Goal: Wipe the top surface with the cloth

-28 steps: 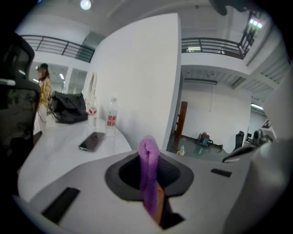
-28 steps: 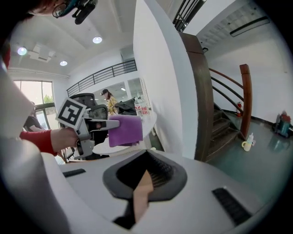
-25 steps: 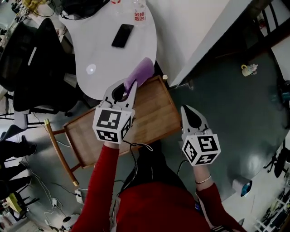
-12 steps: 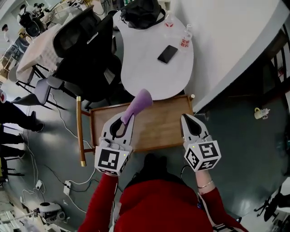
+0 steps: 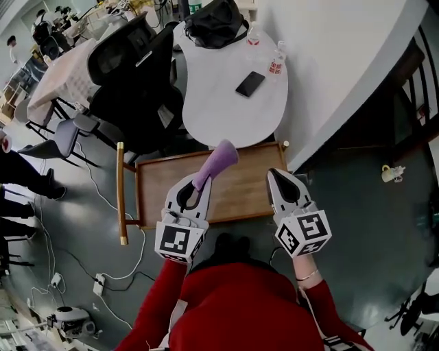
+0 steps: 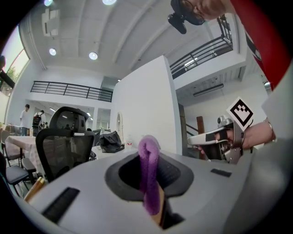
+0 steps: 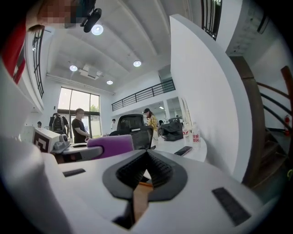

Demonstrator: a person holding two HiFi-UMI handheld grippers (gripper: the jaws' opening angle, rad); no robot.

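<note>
Over the wooden tabletop [image 5: 240, 188], the left gripper [image 5: 195, 184] is clamped on a purple cloth [image 5: 217, 162], folded into a thick roll. The roll sticks out past the jaws toward the far edge of the wood, close to the white round table [image 5: 219, 103]. Seen from the left gripper view, the cloth [image 6: 149, 171] stands upright between the two pads, raised in the air rather than pressed down. Just to the right, the right gripper [image 5: 280, 177] hovers over the same wooden top near its right end, its jaws closed together on nothing. A black phone [image 5: 249, 83] lies on the white table, with a black bag [image 5: 216, 20] behind it.
</note>
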